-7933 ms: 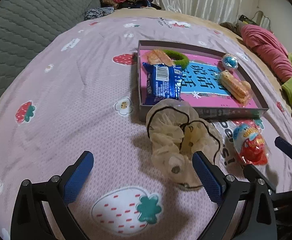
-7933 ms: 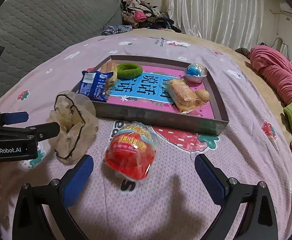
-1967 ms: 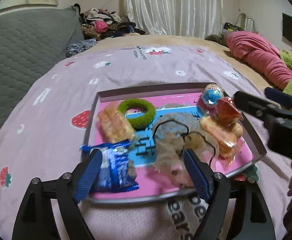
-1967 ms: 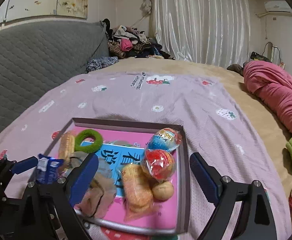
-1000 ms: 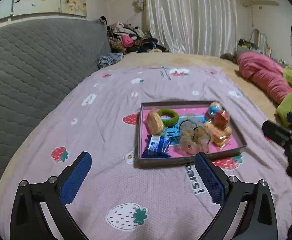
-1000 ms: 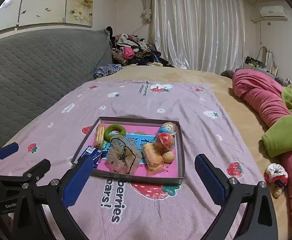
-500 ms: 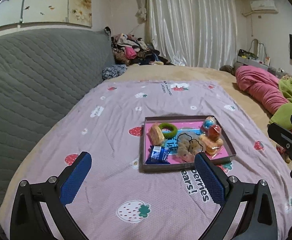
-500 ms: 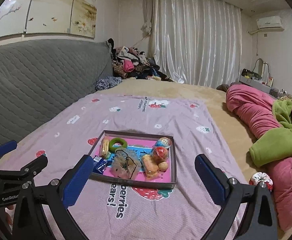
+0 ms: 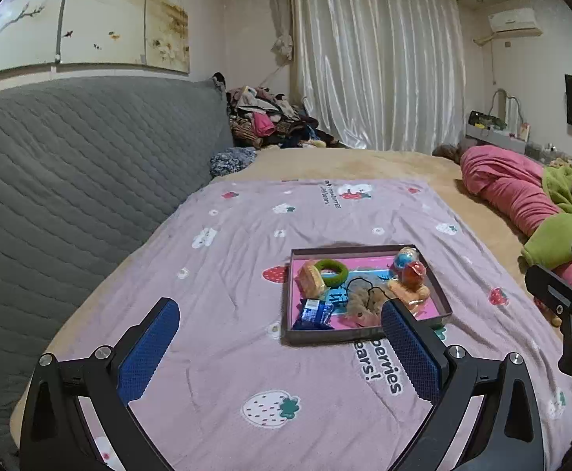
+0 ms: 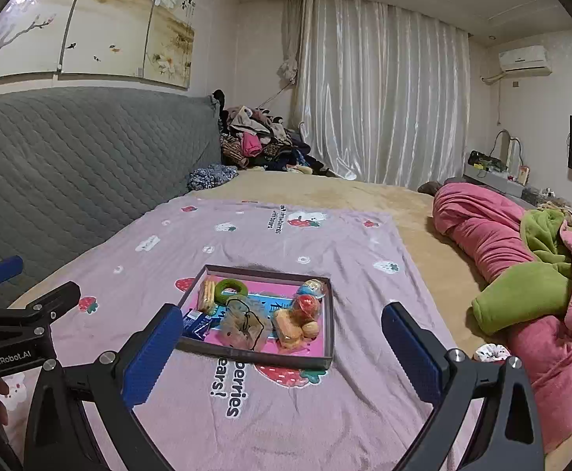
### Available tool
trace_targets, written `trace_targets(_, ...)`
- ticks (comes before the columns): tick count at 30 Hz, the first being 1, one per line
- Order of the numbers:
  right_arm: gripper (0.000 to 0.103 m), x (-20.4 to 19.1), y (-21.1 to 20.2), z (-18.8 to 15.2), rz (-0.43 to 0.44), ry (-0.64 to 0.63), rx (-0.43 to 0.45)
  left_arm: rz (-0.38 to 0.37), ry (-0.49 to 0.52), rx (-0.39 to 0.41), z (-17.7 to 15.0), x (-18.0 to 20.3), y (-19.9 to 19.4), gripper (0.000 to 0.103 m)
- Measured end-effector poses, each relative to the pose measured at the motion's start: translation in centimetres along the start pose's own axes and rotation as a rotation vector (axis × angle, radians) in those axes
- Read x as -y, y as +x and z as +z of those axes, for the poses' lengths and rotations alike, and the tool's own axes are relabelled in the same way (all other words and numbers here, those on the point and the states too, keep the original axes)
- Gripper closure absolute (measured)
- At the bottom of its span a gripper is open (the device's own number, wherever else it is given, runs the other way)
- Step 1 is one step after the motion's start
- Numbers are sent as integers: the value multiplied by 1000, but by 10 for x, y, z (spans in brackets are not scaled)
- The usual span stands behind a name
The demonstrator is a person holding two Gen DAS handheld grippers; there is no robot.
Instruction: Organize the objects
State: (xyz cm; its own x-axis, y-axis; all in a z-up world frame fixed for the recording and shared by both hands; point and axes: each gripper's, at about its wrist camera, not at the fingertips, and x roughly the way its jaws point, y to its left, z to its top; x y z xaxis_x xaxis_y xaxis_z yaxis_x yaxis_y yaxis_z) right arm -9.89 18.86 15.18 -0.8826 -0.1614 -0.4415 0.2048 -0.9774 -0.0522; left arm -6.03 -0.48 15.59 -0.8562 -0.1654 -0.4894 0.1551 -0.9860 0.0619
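Covering most of the bed (image 9: 384, 165) is a pink strawberry-print blanket (image 9: 246, 235), with a grey quilted headboard (image 9: 70, 180) to its left. Near the blanket's middle sits a shallow tray (image 9: 364, 338) with a pink floor. Inside it lie a beige scrunchie (image 9: 364, 304), a blue snack packet (image 9: 312, 312), a green ring (image 9: 332, 272), a wrapped orange pastry (image 10: 292, 324), a second wrapped pastry (image 9: 310, 279), a red egg-shaped sweet (image 9: 413, 273) and a blue one (image 9: 403, 257). Both tools are held well back from the tray and empty: the left gripper (image 9: 280, 347) has its blue-padded fingers spread wide, and so does the right gripper (image 10: 282, 353).
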Motion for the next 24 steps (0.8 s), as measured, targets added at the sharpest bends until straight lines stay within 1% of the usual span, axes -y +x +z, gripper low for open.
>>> trace_targets(3, 1, 1, -8, 0, 18, -4, 3, 7, 13, 6, -2, 2, -9, 0)
trace_targets(6, 1, 1, -17, -1, 10, -9, 15, 31, 27, -5, -4, 4, -14, 0)
trace_targets(14, 1, -3, -26, -8, 13, -22, 14, 20, 12, -15, -16, -2, -23, 0)
trace_targets(18, 1, -4, -27, -13, 23, -27, -9, 3, -2, -19, -23, -5, -23, 0)
trace_targets(21, 1, -3, -27, -19, 14, -26, -9, 16, 2, -17, -31, -6, -22, 0)
trace_targets(24, 1, -4, -26, -26, 16, -25, -23, 1, -2, -53, -40, -6, -16, 0)
